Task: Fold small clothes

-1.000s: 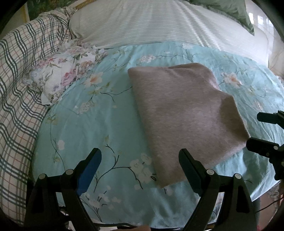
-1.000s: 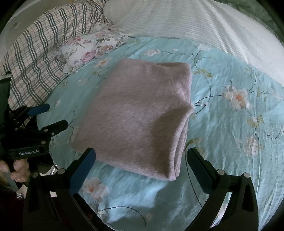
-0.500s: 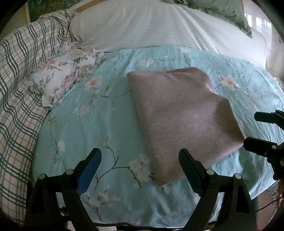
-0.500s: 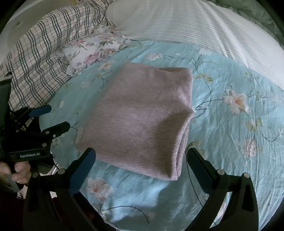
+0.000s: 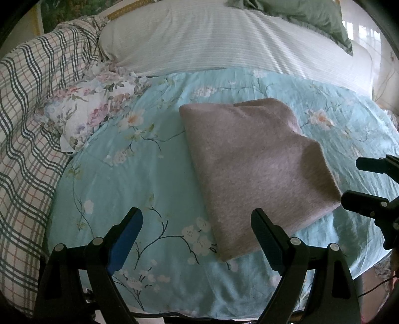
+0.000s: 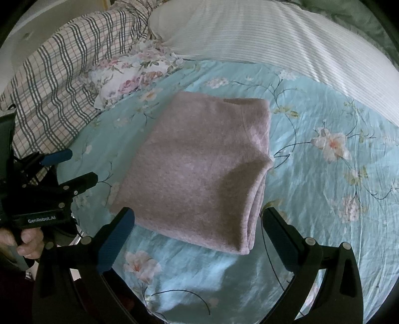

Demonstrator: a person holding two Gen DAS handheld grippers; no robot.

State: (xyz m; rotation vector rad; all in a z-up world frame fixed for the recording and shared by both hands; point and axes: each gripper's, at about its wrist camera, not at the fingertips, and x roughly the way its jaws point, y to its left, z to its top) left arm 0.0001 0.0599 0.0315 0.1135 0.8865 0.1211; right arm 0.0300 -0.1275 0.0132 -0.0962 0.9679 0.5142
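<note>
Pinkish-grey knit garment [image 6: 199, 169] is seen folded into a compact rectangle on the turquoise floral bedsheet [image 6: 324, 199], ahead of both jaw sets, left gripper [image 5: 197, 236] and right gripper [image 6: 199, 234] spread wide and empty, so folding is judged essentially done.

Folded garment [image 5: 254, 169]: plain, dusty mauve-pink with a faint heathered fleck; no print; bedsheet [image 5: 119, 174]: pale turquoise, printed with white and peach blossoms on thin dark branches; crumpled cloth [image 5: 87, 112]: white ground with pink roses and grey-green leaves; blanket [image 5: 27, 119]: cream with dark green and faint red plaid lines; pillow [image 5: 224, 42]: white with fine pale stripes; cushion [image 5: 311, 17]: muted sage green; left gripper [image 5: 197, 239]: black frame, blue pad on one finger; right gripper [image 6: 199, 239]: black frame, blue pad likewise.
</note>
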